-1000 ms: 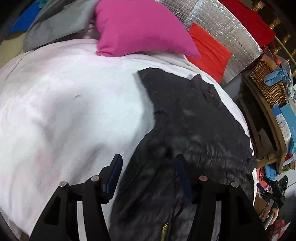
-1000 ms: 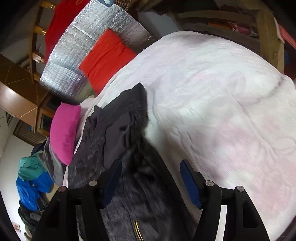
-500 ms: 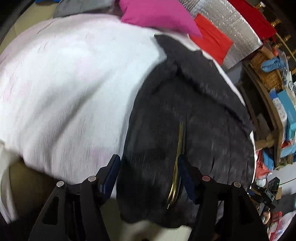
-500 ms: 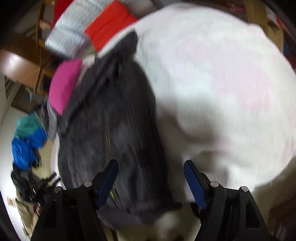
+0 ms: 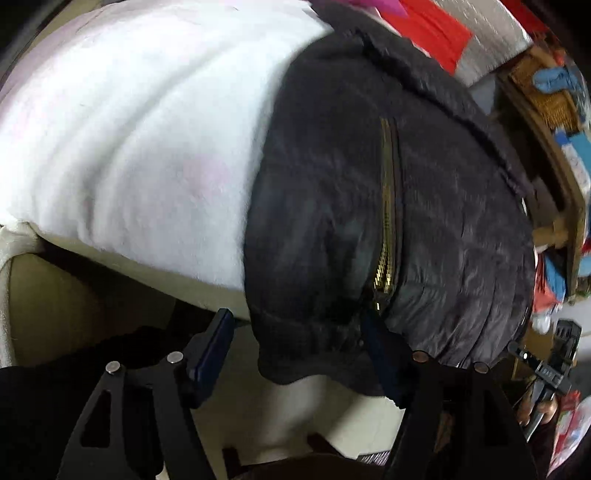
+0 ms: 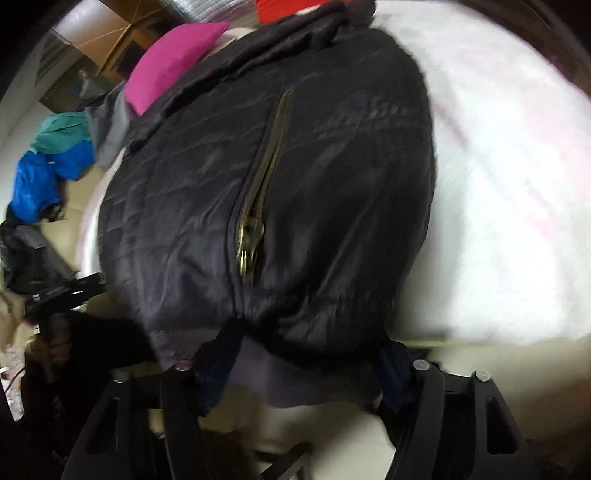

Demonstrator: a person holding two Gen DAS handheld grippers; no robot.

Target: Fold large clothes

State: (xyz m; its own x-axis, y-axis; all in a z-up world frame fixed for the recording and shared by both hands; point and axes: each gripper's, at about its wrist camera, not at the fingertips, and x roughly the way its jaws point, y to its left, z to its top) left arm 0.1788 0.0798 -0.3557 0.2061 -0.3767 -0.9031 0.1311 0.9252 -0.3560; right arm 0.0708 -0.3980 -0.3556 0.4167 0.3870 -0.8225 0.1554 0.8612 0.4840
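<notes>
A dark quilted jacket (image 5: 332, 184) with a gold zipper (image 5: 386, 221) lies on a bed's white blanket (image 5: 147, 129), its hem hanging over the near edge. My left gripper (image 5: 295, 347) sits low at that edge, jaws opening, with the hem's left corner between the fingers and no pad pressing on it. In the right wrist view the same jacket (image 6: 295, 166) fills the middle. My right gripper (image 6: 304, 369) is under the hem, jaws closing, and the cloth drapes over both fingers (image 6: 218, 369), which still stand wide apart.
A pink pillow (image 6: 173, 59) and a red cushion (image 5: 439, 29) lie at the bed's far end. A wooden shelf (image 5: 565, 192) with a wicker basket (image 5: 546, 96) stands on the right. Blue and green clothes (image 6: 44, 170) are piled beyond the bed's left side.
Both grippers have drawn back from above the jacket's middle and sunk to the bed's near edge. The hem now hangs between their fingers. The right view has rolled.
</notes>
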